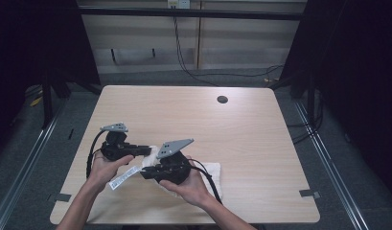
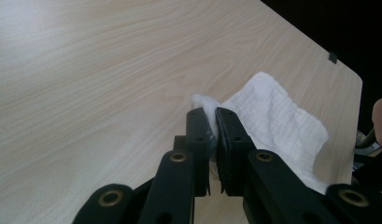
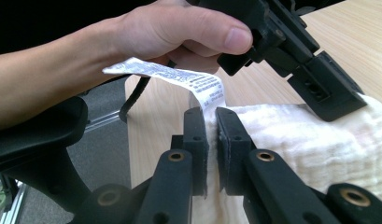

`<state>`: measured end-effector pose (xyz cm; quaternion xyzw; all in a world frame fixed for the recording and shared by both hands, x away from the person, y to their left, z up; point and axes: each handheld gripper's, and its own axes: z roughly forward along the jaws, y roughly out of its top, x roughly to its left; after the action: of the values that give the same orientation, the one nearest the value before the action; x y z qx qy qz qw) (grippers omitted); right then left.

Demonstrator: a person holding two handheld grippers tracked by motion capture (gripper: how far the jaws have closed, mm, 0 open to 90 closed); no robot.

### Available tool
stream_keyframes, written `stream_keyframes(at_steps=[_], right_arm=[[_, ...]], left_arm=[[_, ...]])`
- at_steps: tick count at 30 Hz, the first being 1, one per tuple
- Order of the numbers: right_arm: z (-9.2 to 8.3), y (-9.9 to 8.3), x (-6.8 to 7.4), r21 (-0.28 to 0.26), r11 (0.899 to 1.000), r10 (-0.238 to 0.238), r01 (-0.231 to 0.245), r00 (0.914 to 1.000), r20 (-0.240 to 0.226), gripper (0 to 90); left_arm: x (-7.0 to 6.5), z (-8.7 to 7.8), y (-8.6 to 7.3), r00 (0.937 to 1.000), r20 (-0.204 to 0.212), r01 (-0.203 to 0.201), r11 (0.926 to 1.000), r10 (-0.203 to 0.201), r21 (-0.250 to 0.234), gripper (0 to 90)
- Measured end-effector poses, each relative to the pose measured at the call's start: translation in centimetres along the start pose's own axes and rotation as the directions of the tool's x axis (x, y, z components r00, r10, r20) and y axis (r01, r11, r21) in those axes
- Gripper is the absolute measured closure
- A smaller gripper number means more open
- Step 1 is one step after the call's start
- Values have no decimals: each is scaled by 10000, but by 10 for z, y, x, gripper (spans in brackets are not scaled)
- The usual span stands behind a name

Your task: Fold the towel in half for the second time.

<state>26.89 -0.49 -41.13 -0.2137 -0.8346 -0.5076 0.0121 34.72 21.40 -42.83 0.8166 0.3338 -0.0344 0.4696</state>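
In the lower left-centre of the high view, a white cloth (image 1: 210, 173) lies partly on the table (image 1: 241, 129), lifted at one end by both tools. The left tool (image 2: 211, 114) is clamped on a bunched corner of the cloth. The right tool (image 3: 211, 114) is clamped on the cloth's edge where its printed care label (image 3: 179, 77) sticks out, just beneath the left hand (image 3: 170, 32).
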Motion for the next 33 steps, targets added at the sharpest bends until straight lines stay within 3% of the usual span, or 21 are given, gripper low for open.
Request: stream_keyframes(at_steps=[5, 11, 14, 18, 23, 28, 33], right_arm=[[-1, -4, 1, -11, 10000, 6, -6, 9999, 120, 842], [-15, -11, 2, 7, 10000, -34, 34, 9990, 442, 843], [-21, -18, 1, -60, 9999, 88, -85, 9984, 552, 843], [-33, -24, 0, -238, 9989, 414, -402, 9978, 525, 843], [-46, -31, -1, -352, 9980, 546, -522, 9959, 719, 843], [-49, -42, 1, -225, 9993, 331, -308, 9933, 1109, 843], [-58, -49, -3, -405, 9976, 608, -564, 9911, 1183, 843]], left_arm=[[-6, 11, 6, 9998, 122, -155, 9997, 153, 192, 846], [-16, 26, 15, 9988, 223, -446, 9981, 436, 426, 846], [-21, 34, 17, 9980, 261, -587, 9969, 574, 525, 847], [-28, 43, 22, 9957, 625, -718, 9958, 682, 569, 848], [-36, 55, 28, 9947, 671, -824, 9946, 782, 631, 849], [-41, 65, 32, 9928, 806, -940, 9934, 886, 653, 849], [-49, 81, 36, 9905, 852, -1166, 9875, 1078, 1063, 851]])
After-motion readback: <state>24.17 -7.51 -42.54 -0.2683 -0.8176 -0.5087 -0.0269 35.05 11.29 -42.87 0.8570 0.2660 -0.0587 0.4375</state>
